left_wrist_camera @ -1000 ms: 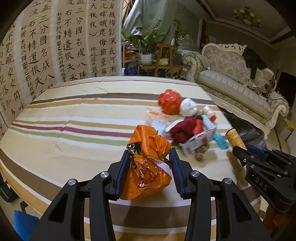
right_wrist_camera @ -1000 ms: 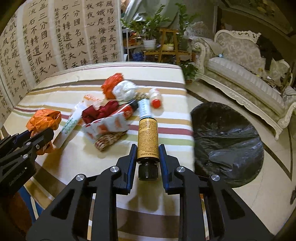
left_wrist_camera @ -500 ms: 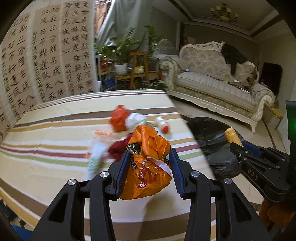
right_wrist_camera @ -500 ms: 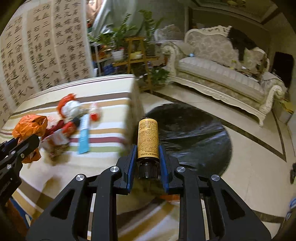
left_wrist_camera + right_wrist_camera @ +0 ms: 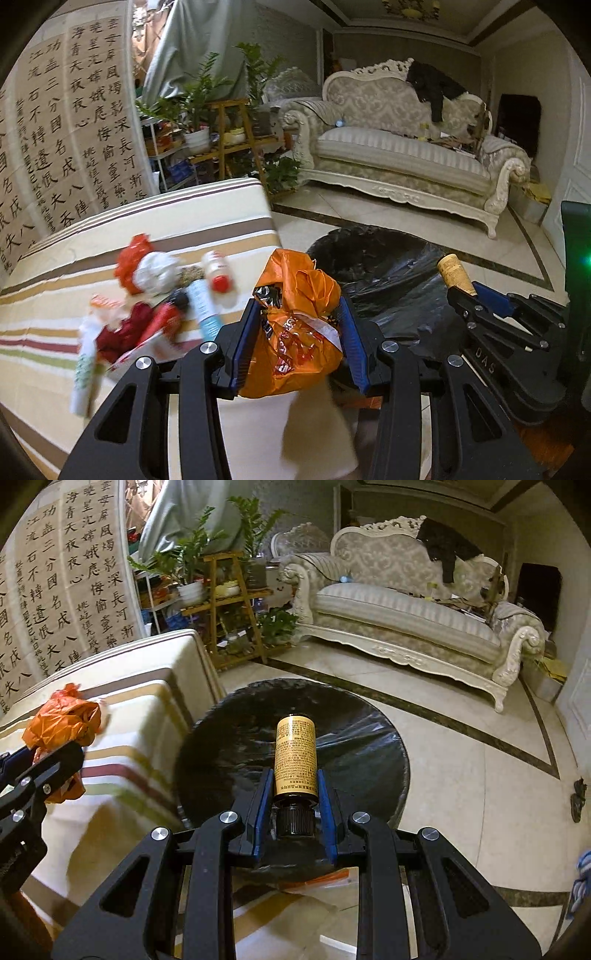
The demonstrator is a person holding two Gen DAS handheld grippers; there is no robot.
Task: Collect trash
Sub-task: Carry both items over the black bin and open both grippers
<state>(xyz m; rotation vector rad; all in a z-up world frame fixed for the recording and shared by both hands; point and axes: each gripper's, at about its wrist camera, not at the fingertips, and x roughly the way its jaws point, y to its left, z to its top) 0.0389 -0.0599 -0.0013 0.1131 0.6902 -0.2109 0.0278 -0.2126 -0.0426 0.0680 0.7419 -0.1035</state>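
My left gripper (image 5: 297, 339) is shut on a crumpled orange plastic bag (image 5: 295, 332) and holds it over the table's right edge, beside the black-lined trash bin (image 5: 380, 273) on the floor. My right gripper (image 5: 293, 805) is shut on a small brown bottle with a yellow label (image 5: 295, 762), black cap toward me, held above the bin's open mouth (image 5: 236, 746). The right gripper also shows in the left wrist view (image 5: 465, 297), and the orange bag in the right wrist view (image 5: 62, 720).
A pile of trash (image 5: 155, 295) lies on the striped tablecloth (image 5: 40, 332): red and white bags, a red-capped bottle, a tube, wrappers. An ornate sofa (image 5: 406, 609), a plant stand (image 5: 229, 602) and a calligraphy screen (image 5: 62, 122) stand behind. Tiled floor surrounds the bin.
Both grippers have swung right, away from the table's middle toward the bin. The bottle is now over the bin's mouth and the orange bag is at the table's edge. Both grips are unchanged.
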